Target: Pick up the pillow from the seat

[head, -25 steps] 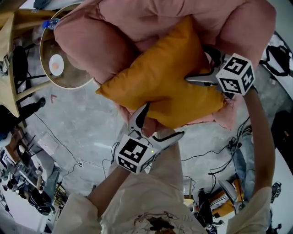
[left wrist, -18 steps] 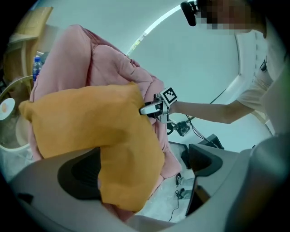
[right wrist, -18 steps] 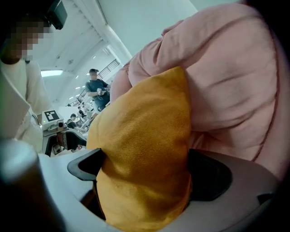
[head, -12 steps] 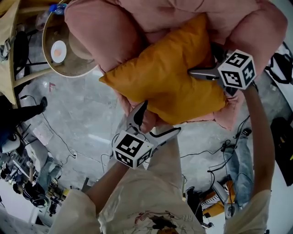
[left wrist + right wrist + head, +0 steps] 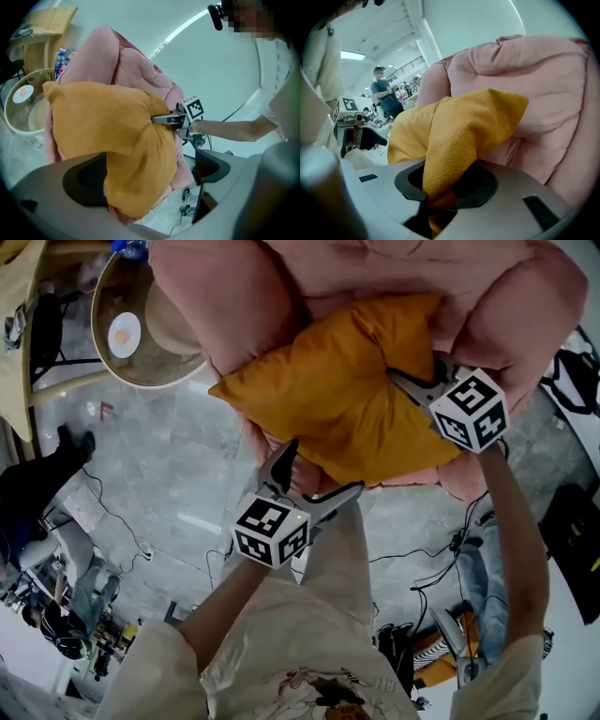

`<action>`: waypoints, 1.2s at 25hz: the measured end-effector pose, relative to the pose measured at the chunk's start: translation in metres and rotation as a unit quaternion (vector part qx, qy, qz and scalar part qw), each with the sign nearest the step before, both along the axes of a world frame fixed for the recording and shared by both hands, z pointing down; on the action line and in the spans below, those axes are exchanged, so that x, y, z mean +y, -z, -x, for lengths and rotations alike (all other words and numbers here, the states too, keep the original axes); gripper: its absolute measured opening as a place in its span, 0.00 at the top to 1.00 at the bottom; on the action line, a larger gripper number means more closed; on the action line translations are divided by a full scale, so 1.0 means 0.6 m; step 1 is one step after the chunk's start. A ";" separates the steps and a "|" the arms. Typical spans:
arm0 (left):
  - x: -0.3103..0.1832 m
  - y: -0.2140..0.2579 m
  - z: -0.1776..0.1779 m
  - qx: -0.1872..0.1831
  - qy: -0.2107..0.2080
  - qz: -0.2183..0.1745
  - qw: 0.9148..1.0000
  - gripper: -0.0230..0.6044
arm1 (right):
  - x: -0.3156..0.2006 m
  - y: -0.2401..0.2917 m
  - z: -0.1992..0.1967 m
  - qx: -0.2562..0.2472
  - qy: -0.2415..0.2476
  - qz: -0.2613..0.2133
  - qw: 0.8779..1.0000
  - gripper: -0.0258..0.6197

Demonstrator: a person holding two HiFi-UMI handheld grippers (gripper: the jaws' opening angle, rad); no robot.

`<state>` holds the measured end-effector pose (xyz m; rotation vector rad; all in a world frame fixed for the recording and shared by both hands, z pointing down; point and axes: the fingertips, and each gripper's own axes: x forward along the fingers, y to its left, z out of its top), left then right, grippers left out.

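An orange pillow (image 5: pixel 347 399) lies on the seat of a pink armchair (image 5: pixel 234 296). My right gripper (image 5: pixel 398 381) is at the pillow's right side and its jaws are closing, with a bunched fold of the pillow (image 5: pixel 459 136) pinched between the pads. My left gripper (image 5: pixel 323 470) stands open at the pillow's near edge. In the left gripper view the pillow's lower corner (image 5: pixel 108 136) rests against the left jaw, while the right jaw stands apart from it. The same view shows the right gripper (image 5: pixel 161 119) biting into the far edge.
A round side table (image 5: pixel 141 334) with a small white dish stands left of the armchair, wooden furniture beyond it. Cables (image 5: pixel 422 549) run over the grey floor in front of the chair. People stand in the background of the right gripper view.
The right gripper's jaws have come together on the pillow's right side and the fabric has bunched there. The left gripper has stayed open at the near edge.
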<state>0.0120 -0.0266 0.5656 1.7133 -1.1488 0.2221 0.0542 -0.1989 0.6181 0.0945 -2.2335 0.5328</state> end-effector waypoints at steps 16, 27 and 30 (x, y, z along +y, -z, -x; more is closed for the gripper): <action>0.031 -0.004 0.019 -0.004 0.038 -0.006 0.999 0.02 | 0.040 0.070 -0.037 -0.006 -0.012 -0.042 0.999 0.77; 0.011 -0.078 0.076 -0.064 0.070 -0.003 0.996 0.01 | 0.043 0.066 -0.030 -0.003 -0.024 -0.034 0.999 0.75; 0.004 -0.073 0.075 -0.063 0.104 0.008 0.993 0.01 | 0.039 0.067 -0.036 -0.001 -0.026 -0.034 0.999 0.75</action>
